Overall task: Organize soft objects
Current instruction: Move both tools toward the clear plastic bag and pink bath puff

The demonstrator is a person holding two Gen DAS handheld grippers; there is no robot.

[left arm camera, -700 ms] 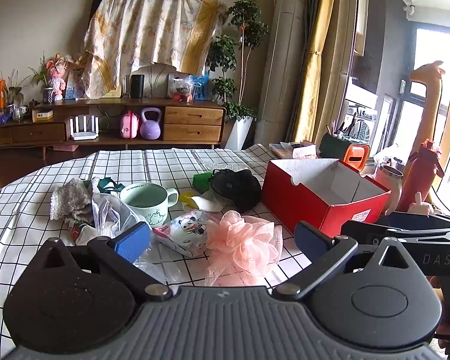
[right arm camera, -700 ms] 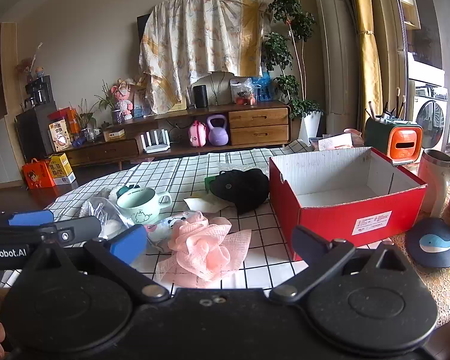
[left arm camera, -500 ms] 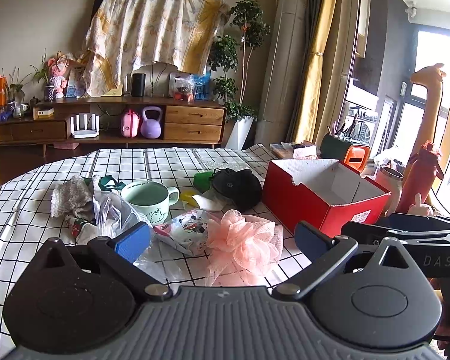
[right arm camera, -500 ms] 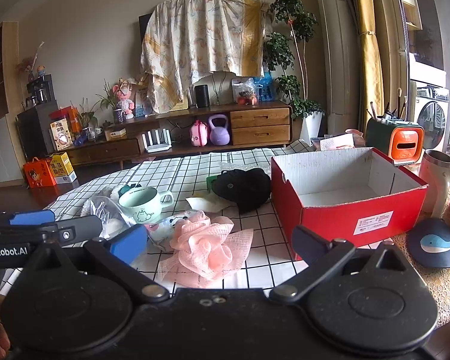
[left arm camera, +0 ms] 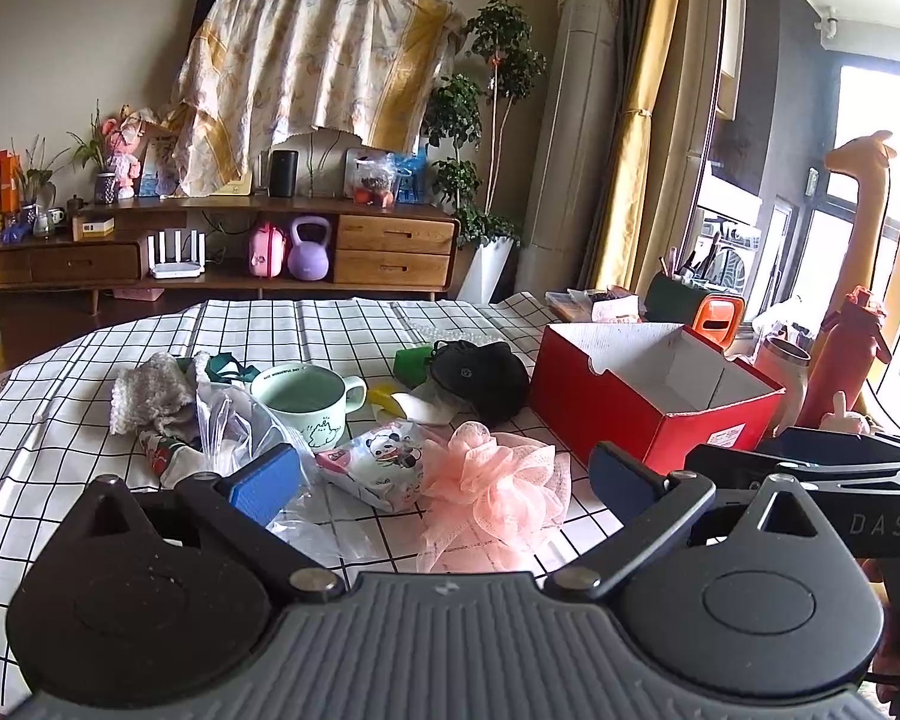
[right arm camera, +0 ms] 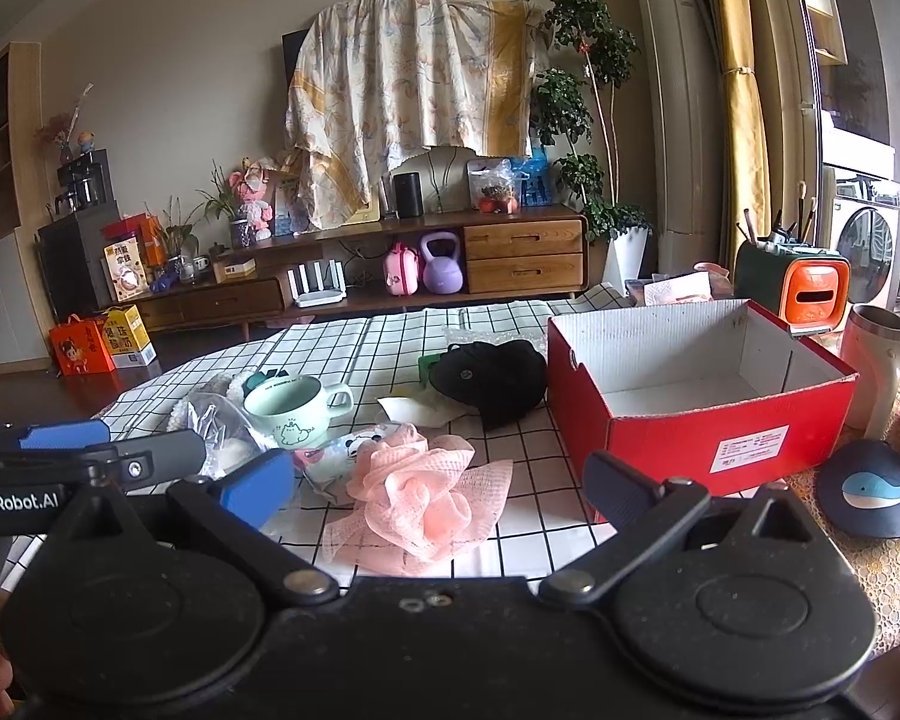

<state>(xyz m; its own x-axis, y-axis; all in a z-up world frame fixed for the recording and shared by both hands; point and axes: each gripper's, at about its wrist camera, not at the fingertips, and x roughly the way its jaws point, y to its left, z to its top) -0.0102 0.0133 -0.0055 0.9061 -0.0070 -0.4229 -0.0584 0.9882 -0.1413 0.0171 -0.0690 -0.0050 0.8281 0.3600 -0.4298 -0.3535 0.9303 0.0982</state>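
While both grippers hang over the near edge of the checked tablecloth (left arm camera: 342, 330), each stands spread wide with nothing between its blue pads. Seen from its own camera, the left gripper (left arm camera: 444, 480) frames a pink mesh bath pouf (left arm camera: 498, 492), which lies on the cloth just in front of it; the right gripper (right arm camera: 438, 489) frames the same pouf from the other side. Printed in white on the right tool's arm, where it crosses the left wrist view, are the letters "DAS". On the left tool's arm in the right wrist view the lettering reads "GenRobot.AI", its first letter cut off by the frame edge.

Beside the pouf, touching its left side, lies a small white pouch with a panda print (left arm camera: 384, 459). Behind that stands a pale green mug (left arm camera: 306, 399) with a cartoon animal on its side and a line of writing along the rim, too small to read. Left of the mug sit a crumpled clear plastic bag (left arm camera: 234, 420) and a grey knitted cloth (left arm camera: 150, 399). A black cap (left arm camera: 486, 375) with a small round logo rests behind the pouf, just beside the open red cardboard box (right arm camera: 678, 444), whose front bears a white label with red print I cannot read. A dark round pad with a whale picture (right arm camera: 873, 489) lies right of the box.
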